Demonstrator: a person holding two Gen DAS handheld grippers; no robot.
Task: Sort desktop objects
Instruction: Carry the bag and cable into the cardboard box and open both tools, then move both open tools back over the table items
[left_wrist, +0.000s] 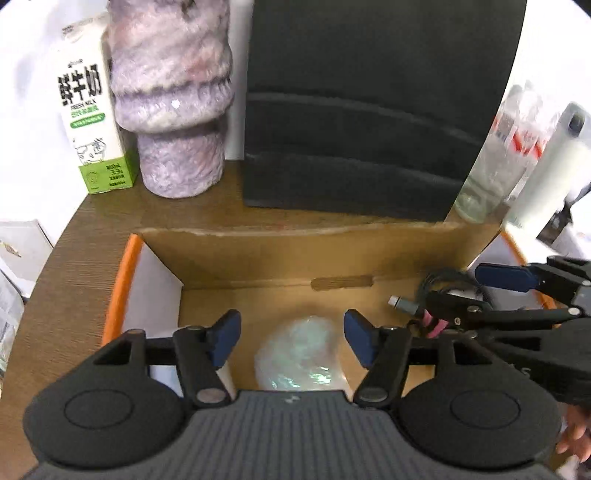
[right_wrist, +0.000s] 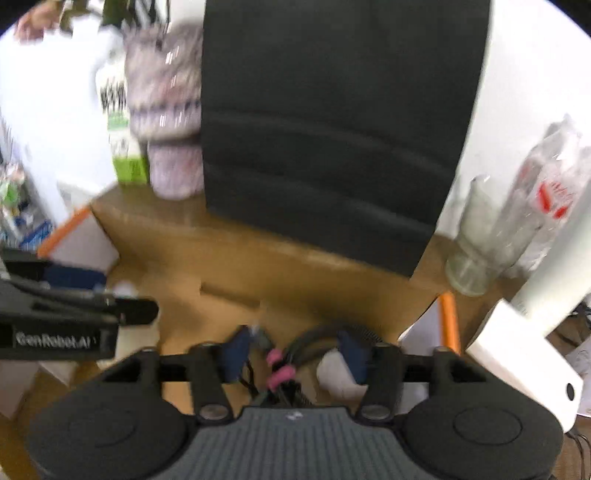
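An open cardboard box (left_wrist: 258, 254) with orange edges sits on the wooden desk. Inside it lies a pale iridescent wrapped bundle (left_wrist: 301, 356). My left gripper (left_wrist: 291, 336) is open above that bundle, not touching it. A coiled black cable with pink ties (left_wrist: 434, 325) lies at the box's right side. My right gripper (left_wrist: 480, 291) is open over the cable; in the right wrist view the gripper (right_wrist: 293, 350) straddles the cable (right_wrist: 280, 373) with its jaws apart. That view is blurred.
Behind the box stand a milk carton (left_wrist: 92, 122), a fuzzy purple cup (left_wrist: 173, 99), a black block (left_wrist: 369, 107) and clear plastic cups (right_wrist: 476, 236). A white lamp stand (right_wrist: 532, 332) is at the right.
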